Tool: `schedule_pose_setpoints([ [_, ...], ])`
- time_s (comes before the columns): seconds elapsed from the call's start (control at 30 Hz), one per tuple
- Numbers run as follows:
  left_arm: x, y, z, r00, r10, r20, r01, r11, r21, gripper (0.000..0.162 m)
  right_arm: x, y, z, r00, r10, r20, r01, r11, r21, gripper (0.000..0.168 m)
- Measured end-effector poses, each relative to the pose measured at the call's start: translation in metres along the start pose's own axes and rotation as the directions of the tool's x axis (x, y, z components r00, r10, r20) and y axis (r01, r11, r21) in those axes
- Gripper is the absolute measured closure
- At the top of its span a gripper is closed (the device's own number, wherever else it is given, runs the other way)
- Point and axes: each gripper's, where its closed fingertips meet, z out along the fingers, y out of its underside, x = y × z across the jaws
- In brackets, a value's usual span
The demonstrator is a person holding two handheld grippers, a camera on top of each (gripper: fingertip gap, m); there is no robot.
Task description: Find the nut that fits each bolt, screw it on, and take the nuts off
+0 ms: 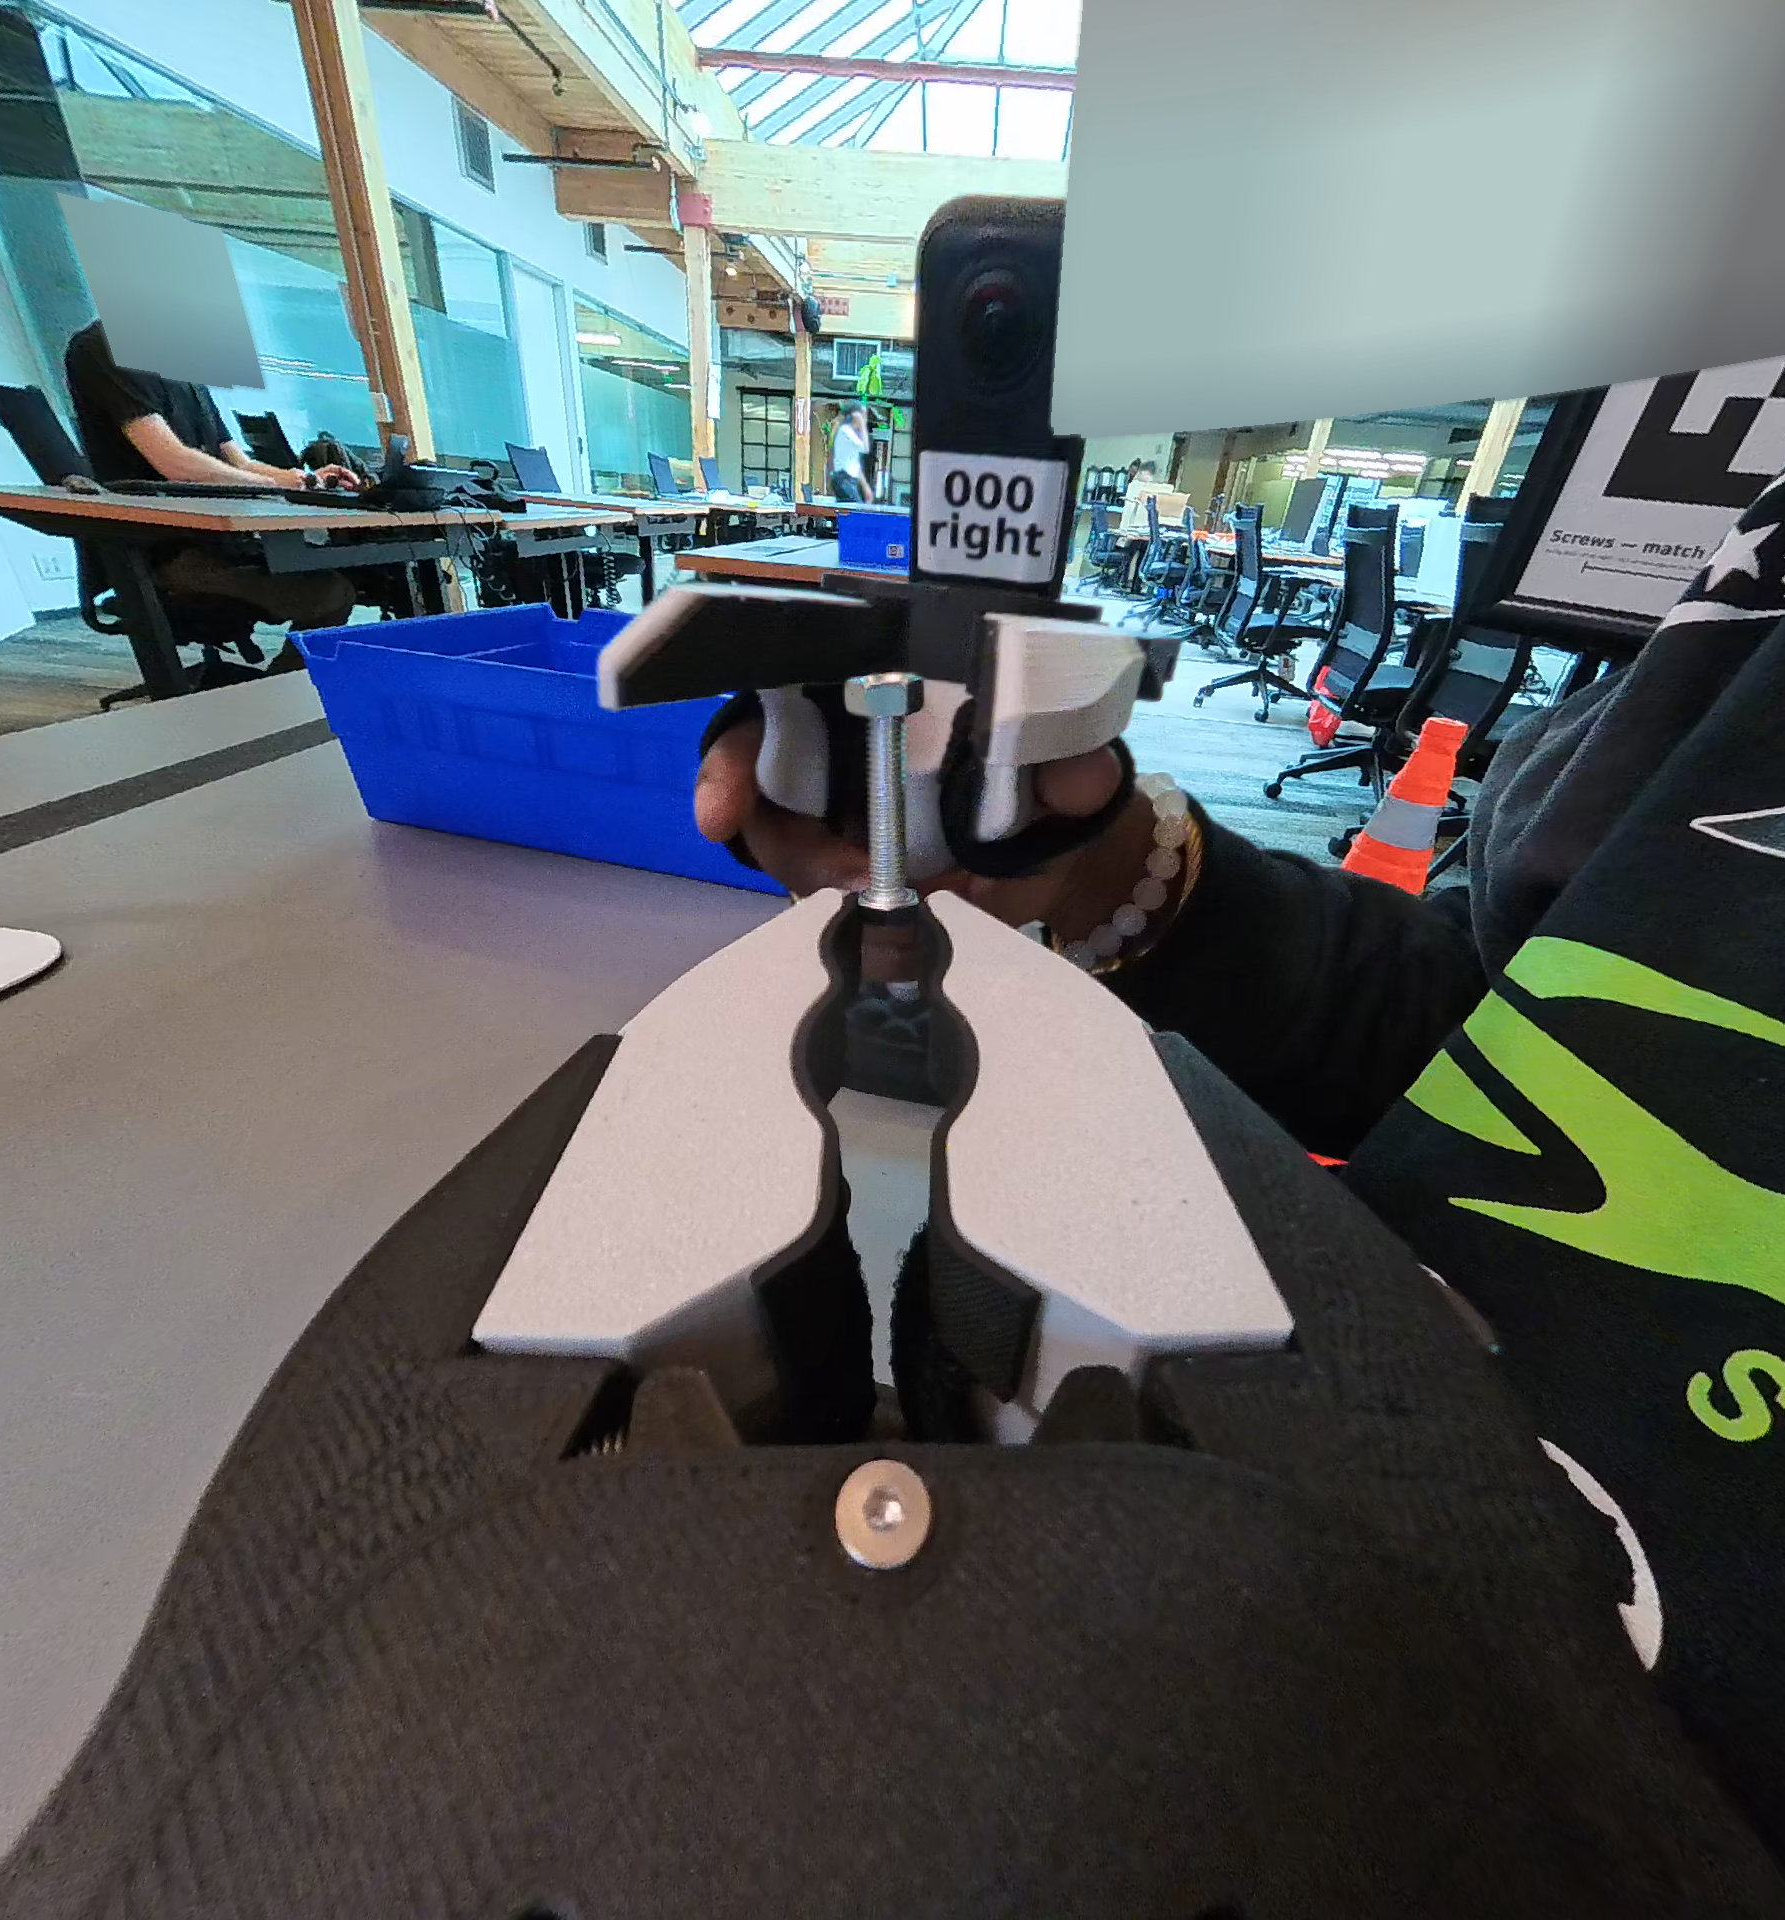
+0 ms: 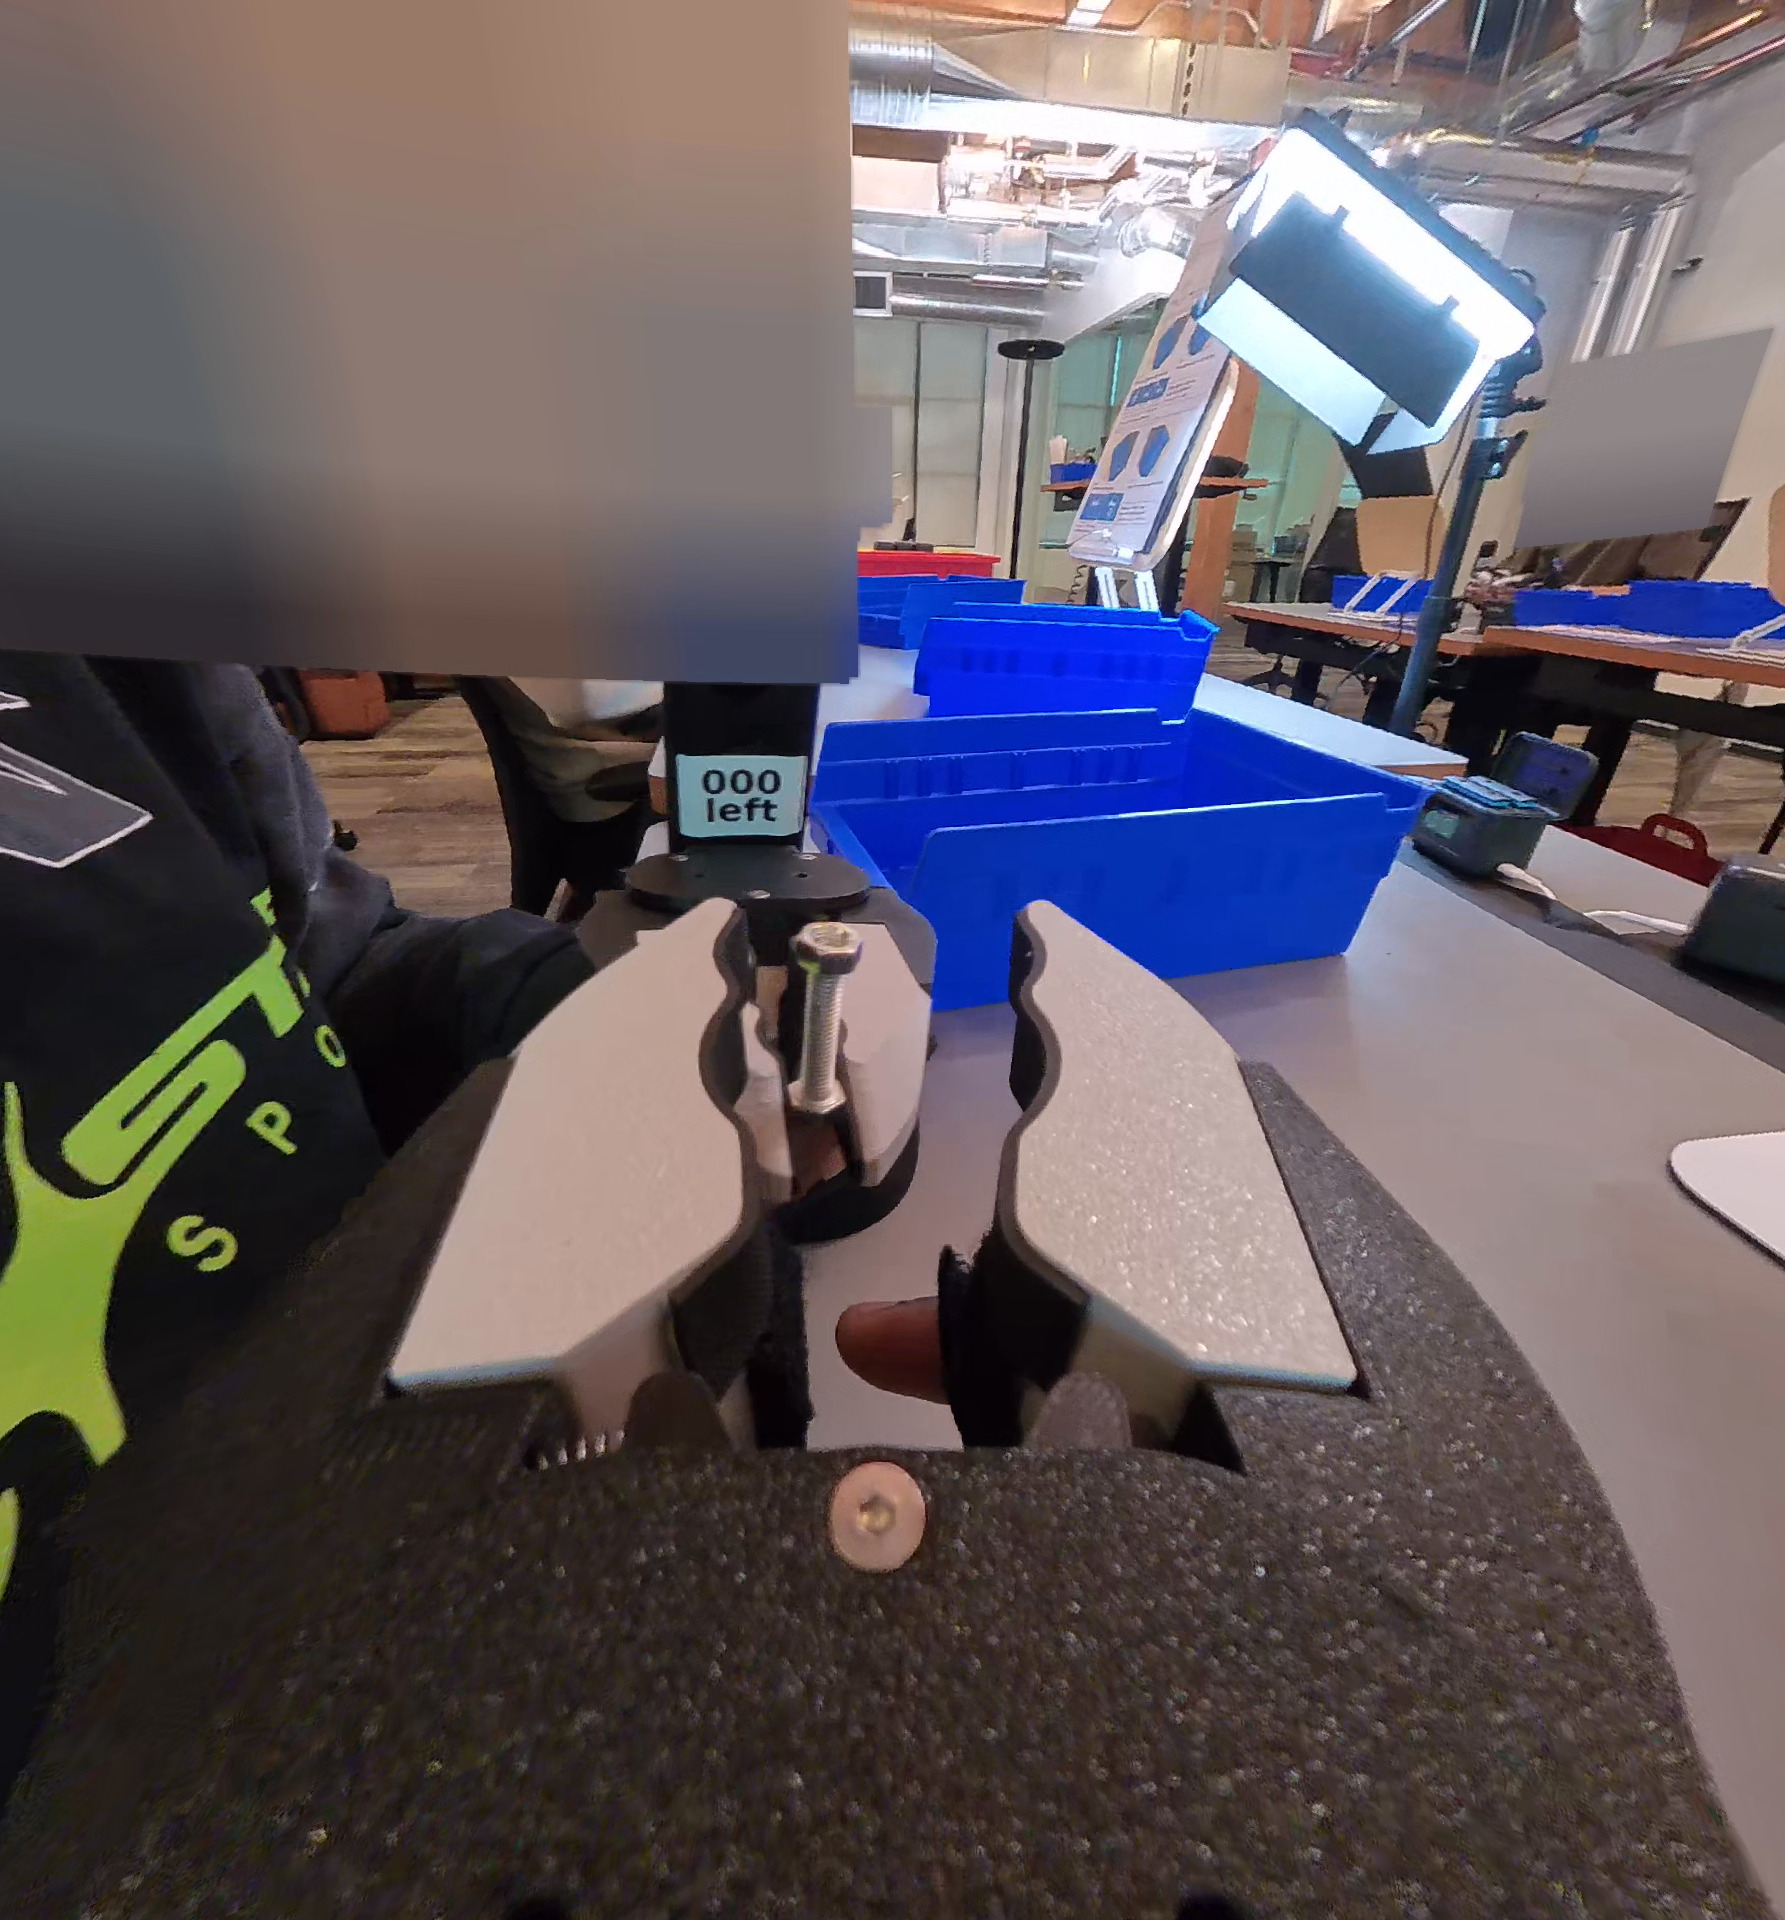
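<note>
The left hand-held gripper is clenching the lower end of a silver bolt, its threaded shank standing upright and its hexagonal head on top. Its fingers are matte grey plates with wavy inner edges, set in a coarse black printed body. The right hand-held gripper is standing released, its grainy grey fingers spread apart on either side of the bolt and not touching it. Only the right wrist view is showing the lamp panel on its stand; only the left wrist view is showing the orange cone and rows of office chairs. A blue plastic bin is sitting on the smooth grey table in an open office with timber beams.
</note>
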Motion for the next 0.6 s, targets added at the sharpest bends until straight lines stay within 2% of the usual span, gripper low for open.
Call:
schedule_pose_setpoints([
  [0.27,-0.002,0.003,0.001,0.999,0.037,0.027,-0.036,0.999,-0.024,0.152,-0.002,0.005,-0.019,0.992,0.124,0.008,-0.118,0.961,-0.249,0.132],
  [0.43,-0.001,0.004,0.002,0.999,0.045,0.024,-0.044,0.998,-0.033,0.152,-0.009,0.007,-0.015,0.991,0.121,0.054,-0.101,0.954,-0.283,0.145],
  [0.5,0.0,0.004,0.002,0.999,0.046,0.02,-0.045,0.998,-0.035,0.152,-0.01,0.006,-0.014,0.992,0.106,0.064,-0.085,0.959,-0.272,0.157],
  [0.6,0.001,0.004,0.001,0.999,0.036,0.005,-0.036,0.999,-0.03,0.152,-0.011,0.005,-0.014,0.994,0.078,0.074,-0.056,0.963,-0.264,0.158],
])
